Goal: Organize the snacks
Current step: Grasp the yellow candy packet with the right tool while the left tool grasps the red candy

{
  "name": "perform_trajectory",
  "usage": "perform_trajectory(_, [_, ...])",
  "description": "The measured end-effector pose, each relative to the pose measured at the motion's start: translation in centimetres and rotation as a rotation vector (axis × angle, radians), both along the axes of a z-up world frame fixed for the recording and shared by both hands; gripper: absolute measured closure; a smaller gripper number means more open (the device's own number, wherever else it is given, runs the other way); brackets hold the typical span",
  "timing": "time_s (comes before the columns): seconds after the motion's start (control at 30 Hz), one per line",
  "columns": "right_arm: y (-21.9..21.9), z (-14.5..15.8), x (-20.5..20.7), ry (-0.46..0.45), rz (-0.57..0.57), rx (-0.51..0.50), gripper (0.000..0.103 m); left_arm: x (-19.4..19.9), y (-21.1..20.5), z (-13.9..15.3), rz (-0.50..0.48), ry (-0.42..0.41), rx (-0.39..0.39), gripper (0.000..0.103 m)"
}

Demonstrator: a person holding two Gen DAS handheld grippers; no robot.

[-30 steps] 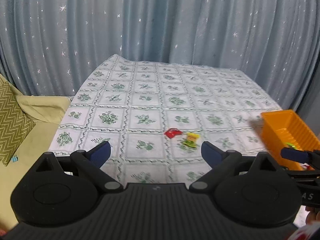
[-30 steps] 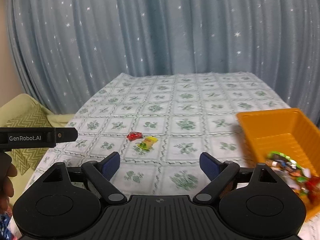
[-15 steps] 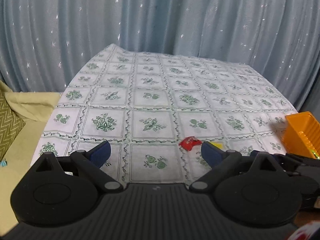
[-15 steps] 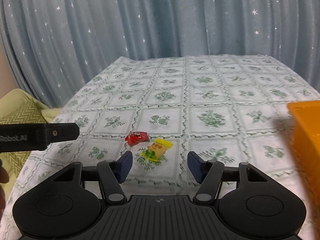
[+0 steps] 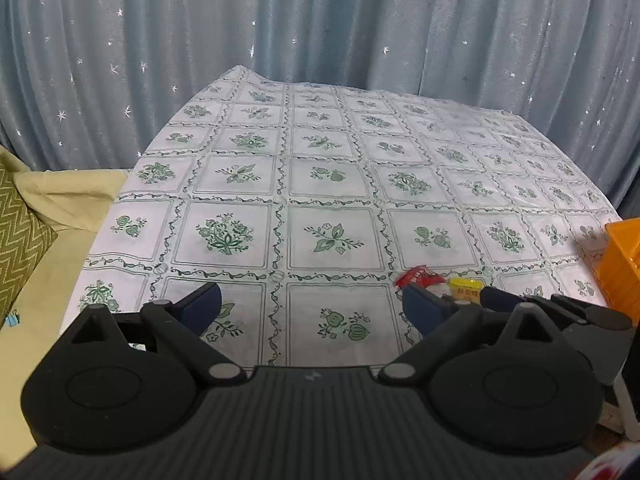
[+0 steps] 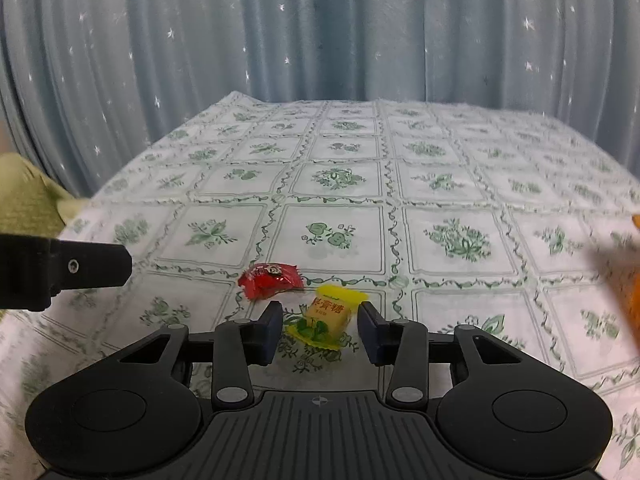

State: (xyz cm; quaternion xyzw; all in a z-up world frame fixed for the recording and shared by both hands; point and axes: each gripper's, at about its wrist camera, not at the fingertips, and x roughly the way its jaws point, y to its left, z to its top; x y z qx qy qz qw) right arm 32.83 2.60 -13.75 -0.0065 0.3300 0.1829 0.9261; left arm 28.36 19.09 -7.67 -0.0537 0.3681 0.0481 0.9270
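Observation:
A yellow candy packet [image 6: 323,315] lies on the flowered tablecloth between the open fingers of my right gripper [image 6: 320,326], which has narrowed around it without touching. A red candy packet [image 6: 270,280] lies just beyond and left of the left finger. In the left wrist view the red packet [image 5: 419,277] and the yellow packet [image 5: 464,289] sit past my right fingertip [image 5: 424,307]. My left gripper [image 5: 310,306] is open and empty above the near part of the table. The orange bin [image 5: 623,264] stands at the far right.
The table [image 5: 328,176] is covered with a white and green cloth and backed by a grey starred curtain [image 5: 320,20]. A yellow-green sofa with a zigzag cushion [image 5: 20,232] is on the left. The left gripper's body [image 6: 60,268] shows at the left of the right wrist view.
My right gripper has moved left from the orange bin to the yellow packet and its fingers have narrowed around it. My left gripper's view has shifted left, so the bin now sits at the edge.

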Motion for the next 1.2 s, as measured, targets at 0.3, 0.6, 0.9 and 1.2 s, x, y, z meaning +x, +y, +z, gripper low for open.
perform_trajectory(0.3, [-2.5, 0.6, 0.0, -0.022, -0.003, -0.014, 0.081, 1.4, -1.7, -1.4, -0.089, 0.013, 0.041, 0.009])
perform_trajectory(0.6, [-8.5, 2.2, -1.3, -0.004, -0.085, 0.051, 0.081, 3.6, -5.1, -3.3, -0.268, -0.001, 0.108, 0.028])
perform_trajectory(0.9, [-10.7, 1.9, -1.9, 0.009, -0.109, 0.069, 0.081, 6.0, -6.9, -4.9, -0.319, 0.000, 0.116, 0.056])
perform_trajectory(1.2, [-11.6, 1.4, -1.8, 0.020, -0.125, 0.080, 0.081, 6.4, -7.5, -4.9, -0.304, 0.024, 0.077, 0.086])
